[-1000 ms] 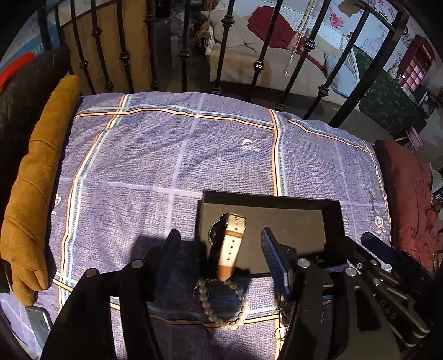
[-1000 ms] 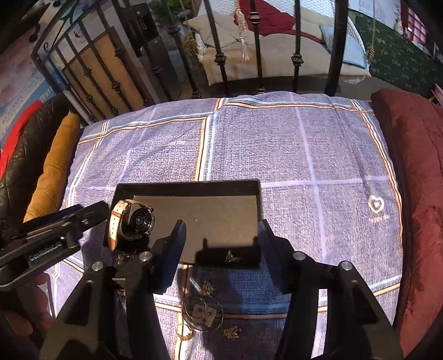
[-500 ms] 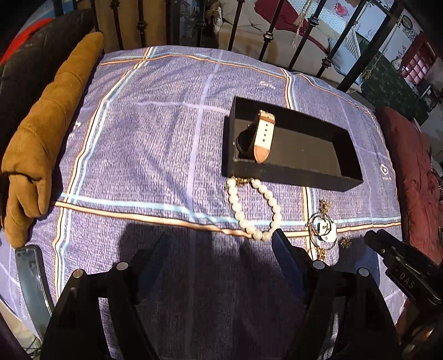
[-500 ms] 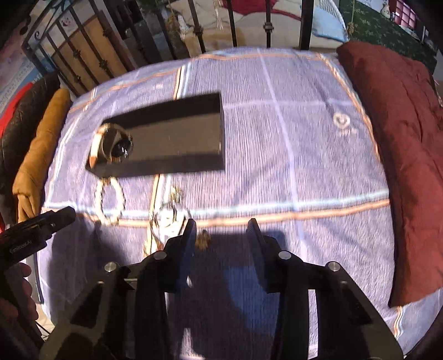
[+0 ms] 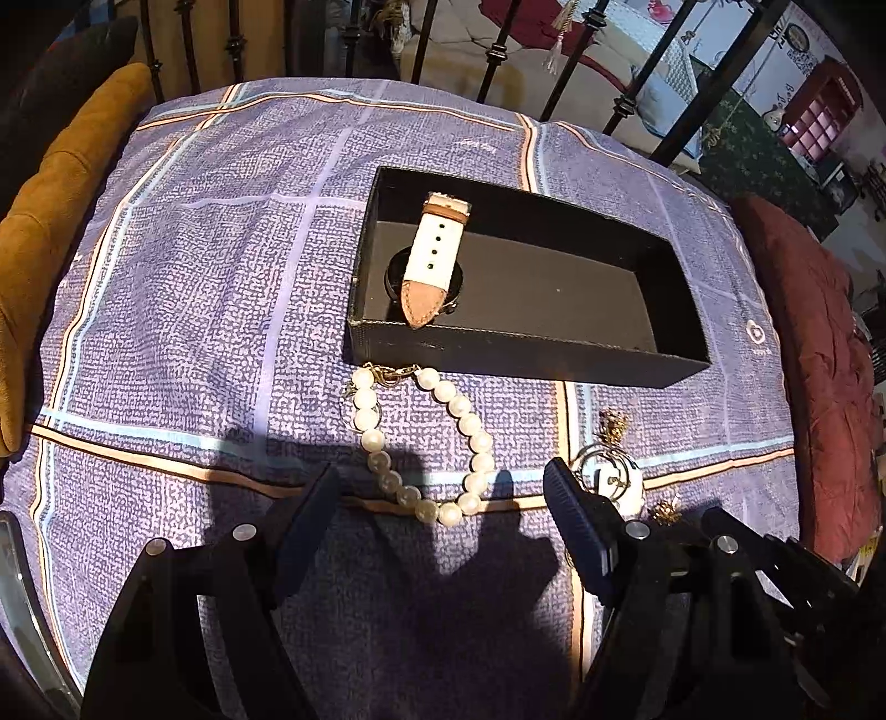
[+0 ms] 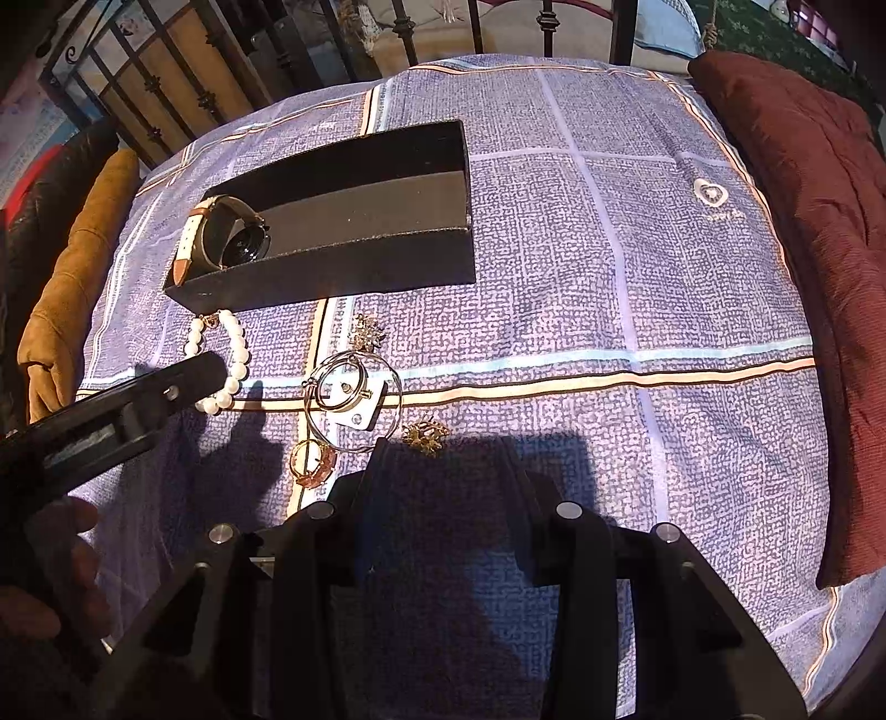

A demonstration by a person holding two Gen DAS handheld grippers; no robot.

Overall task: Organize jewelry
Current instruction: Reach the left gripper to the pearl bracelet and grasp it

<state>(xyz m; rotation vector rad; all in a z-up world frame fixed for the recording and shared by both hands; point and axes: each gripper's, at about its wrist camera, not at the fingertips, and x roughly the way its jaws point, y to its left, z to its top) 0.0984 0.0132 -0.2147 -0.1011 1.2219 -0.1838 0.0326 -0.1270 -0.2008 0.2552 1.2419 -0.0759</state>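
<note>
A black open box (image 5: 515, 354) (image 6: 354, 271) lies on the purple plaid cloth. A white-strap watch (image 5: 434, 255) (image 6: 227, 235) sits in its left end. A pearl bracelet (image 5: 426, 443) (image 6: 227, 360) lies in front of the box. My left gripper (image 5: 443, 493) is open and empty, its fingers either side of the bracelet's near end. Hoop earrings on a white card (image 6: 354, 396) (image 5: 606, 476), a rose-gold ring (image 6: 313, 462) and two small gold brooches (image 6: 426, 435) (image 6: 368, 332) lie on the cloth. My right gripper (image 6: 443, 459) is open and empty, just behind the brooch.
A brown cushion (image 5: 50, 221) lies along the left edge of the cloth and a dark red cushion (image 6: 819, 277) along the right. Black iron railing (image 5: 498, 50) stands behind. The cloth (image 6: 609, 277) to the right of the box is bare.
Both grippers have pulled back from the box toward me. The left has since come forward over the pearl bracelet. The right gripper's fingers have narrowed. The watch stays in the box.
</note>
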